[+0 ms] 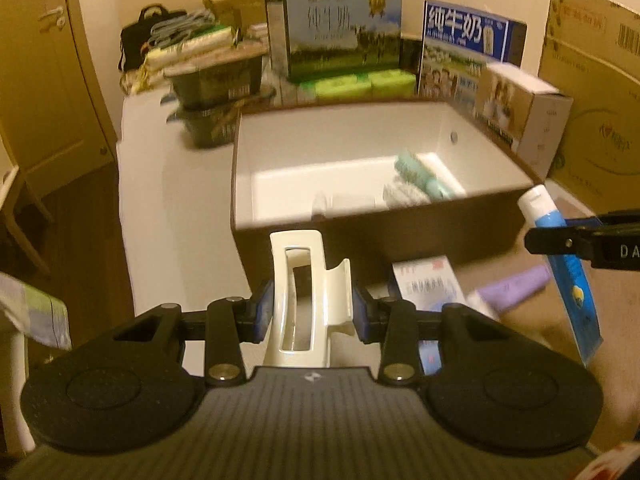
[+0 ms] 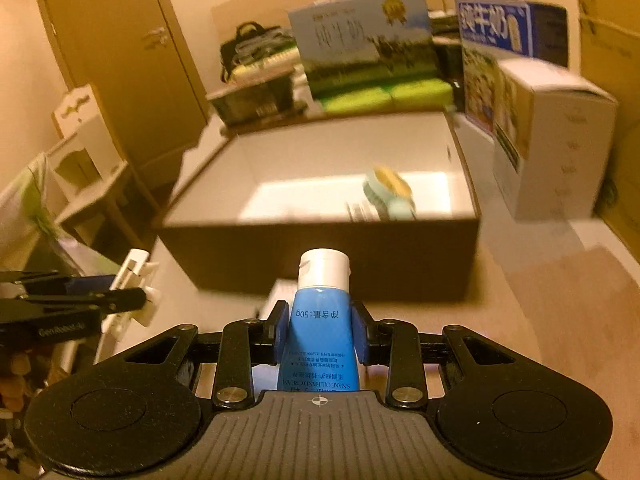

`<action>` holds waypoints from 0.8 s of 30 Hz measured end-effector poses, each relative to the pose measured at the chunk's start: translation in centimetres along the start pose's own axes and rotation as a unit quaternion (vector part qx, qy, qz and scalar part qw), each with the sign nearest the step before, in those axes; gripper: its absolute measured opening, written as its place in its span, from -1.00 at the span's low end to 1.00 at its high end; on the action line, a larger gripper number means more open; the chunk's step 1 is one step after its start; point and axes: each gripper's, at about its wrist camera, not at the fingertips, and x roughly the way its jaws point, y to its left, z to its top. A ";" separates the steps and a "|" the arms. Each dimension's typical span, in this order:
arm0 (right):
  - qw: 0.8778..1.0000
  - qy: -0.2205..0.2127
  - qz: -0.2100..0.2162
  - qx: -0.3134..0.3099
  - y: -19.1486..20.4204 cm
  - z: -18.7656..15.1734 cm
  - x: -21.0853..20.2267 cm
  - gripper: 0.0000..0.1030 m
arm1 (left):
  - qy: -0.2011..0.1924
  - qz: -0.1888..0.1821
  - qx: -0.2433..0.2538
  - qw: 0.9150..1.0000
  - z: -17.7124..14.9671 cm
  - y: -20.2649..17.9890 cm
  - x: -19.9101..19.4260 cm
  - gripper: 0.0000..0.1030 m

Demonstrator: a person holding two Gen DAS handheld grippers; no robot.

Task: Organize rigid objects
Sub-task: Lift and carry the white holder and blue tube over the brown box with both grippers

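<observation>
My left gripper (image 1: 312, 312) is shut on a cream hair claw clip (image 1: 298, 292), held above the table just in front of the brown box (image 1: 360, 236). My right gripper (image 2: 320, 334) is shut on a blue cream tube (image 2: 320, 332) with a white cap pointing at the same box (image 2: 320, 256). The box has a white inside and holds a teal brush-like item (image 1: 420, 176). In the left wrist view the tube (image 1: 560, 256) hangs at the right in black fingers. In the right wrist view the clip (image 2: 132, 292) shows at the left.
A small white medicine carton (image 1: 428, 284) and a purple tube (image 1: 516, 288) lie on the table before the box. Milk cartons (image 1: 344, 28), green packs (image 1: 360, 84) and a white carton (image 1: 524, 112) crowd behind and to the right. Wooden doors (image 2: 120, 60) and a white shelf (image 2: 88, 168) stand to the left.
</observation>
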 end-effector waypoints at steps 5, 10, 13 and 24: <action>1.000 -0.018 0.012 -0.002 0.3 4.1 1.6 -0.36 | -0.005 -0.005 0.021 1.000 2.9 0.1 1.3 -0.29; 0.999 -0.026 0.021 0.003 0.0 8.1 3.5 -0.36 | -0.006 -0.013 0.026 1.000 6.4 0.9 3.1 -0.29; 0.999 -0.028 0.028 0.003 0.0 10.6 4.9 -0.36 | -0.003 -0.012 0.035 0.999 8.6 1.3 4.5 -0.28; 0.999 -0.005 0.015 -0.033 0.5 15.1 12.4 -0.36 | 0.021 -0.011 0.052 0.998 13.1 2.1 10.9 -0.28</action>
